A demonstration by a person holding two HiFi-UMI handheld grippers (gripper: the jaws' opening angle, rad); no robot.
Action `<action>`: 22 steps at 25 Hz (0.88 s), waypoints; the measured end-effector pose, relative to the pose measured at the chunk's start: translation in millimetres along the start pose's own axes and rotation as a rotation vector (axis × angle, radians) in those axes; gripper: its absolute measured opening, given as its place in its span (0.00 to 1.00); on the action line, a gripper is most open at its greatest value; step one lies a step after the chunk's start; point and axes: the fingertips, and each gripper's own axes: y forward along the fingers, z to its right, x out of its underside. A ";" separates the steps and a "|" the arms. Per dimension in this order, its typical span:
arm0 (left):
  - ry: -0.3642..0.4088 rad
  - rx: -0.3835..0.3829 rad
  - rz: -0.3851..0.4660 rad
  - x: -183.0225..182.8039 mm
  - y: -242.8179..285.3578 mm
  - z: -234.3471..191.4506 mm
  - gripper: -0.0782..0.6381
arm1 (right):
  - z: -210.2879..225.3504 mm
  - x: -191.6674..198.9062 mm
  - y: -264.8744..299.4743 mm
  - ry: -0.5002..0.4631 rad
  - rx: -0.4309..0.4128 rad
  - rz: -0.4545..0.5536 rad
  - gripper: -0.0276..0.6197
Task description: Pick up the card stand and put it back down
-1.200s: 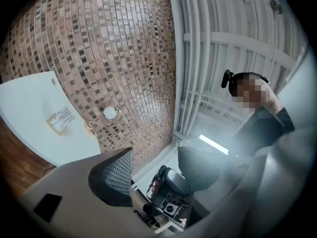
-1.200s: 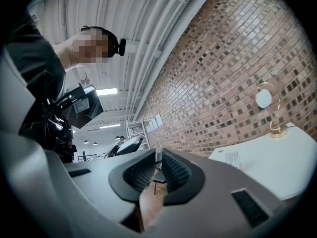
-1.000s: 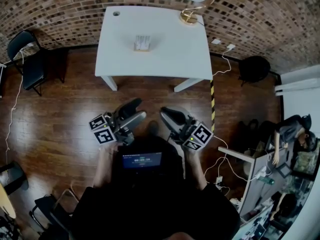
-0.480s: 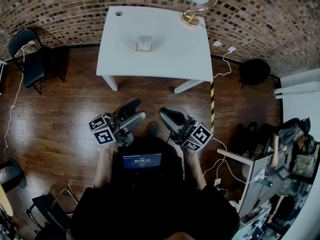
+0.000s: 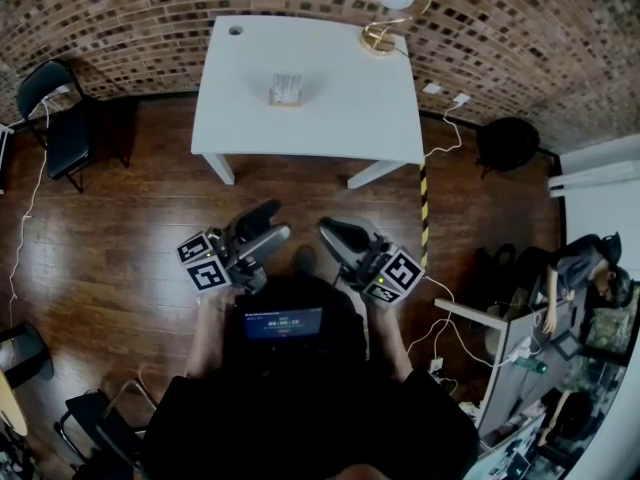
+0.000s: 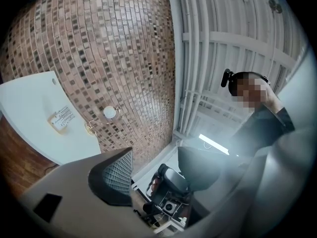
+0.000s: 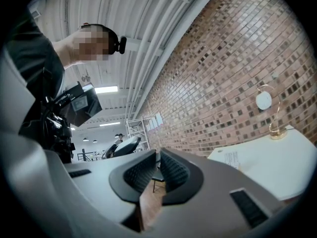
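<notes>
The card stand (image 5: 285, 89), a small wooden block holding a pale card, stands near the middle of the white table (image 5: 340, 118), far ahead of both grippers. It appears small in the left gripper view (image 6: 62, 119) and in the right gripper view (image 7: 231, 158). My left gripper (image 5: 272, 223) hangs over the wood floor well short of the table, and its jaws (image 6: 156, 175) stand wide apart with nothing between them. My right gripper (image 5: 328, 229) is level with it, pointing toward the table. Its pads (image 7: 157, 170) are pressed together and hold nothing.
A gold lamp (image 5: 390, 8) with a white globe stands on the table's far right corner. A black chair (image 5: 60, 118) is left of the table, a black stool (image 5: 508, 138) to its right. Yellow-black tape (image 5: 424, 208) and cables run along the floor at right.
</notes>
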 end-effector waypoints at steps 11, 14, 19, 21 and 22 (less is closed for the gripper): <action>-0.007 -0.006 -0.001 3.7 0.8 -1.7 0.49 | 0.1 2.7 -3.9 0.008 -0.006 -0.013 0.10; -0.005 -0.004 0.000 1.0 1.4 -2.0 0.49 | 0.8 0.2 -1.9 0.002 -0.007 -0.007 0.10; -0.005 0.000 -0.006 2.7 3.5 -2.8 0.49 | 1.3 0.4 0.0 0.002 -0.013 -0.008 0.10; -0.004 0.002 -0.007 2.3 4.7 -3.3 0.49 | 1.9 -0.3 1.7 0.001 -0.014 -0.006 0.10; -0.003 0.003 -0.007 1.9 5.4 -3.2 0.49 | 2.2 -0.5 2.3 0.000 -0.016 -0.006 0.10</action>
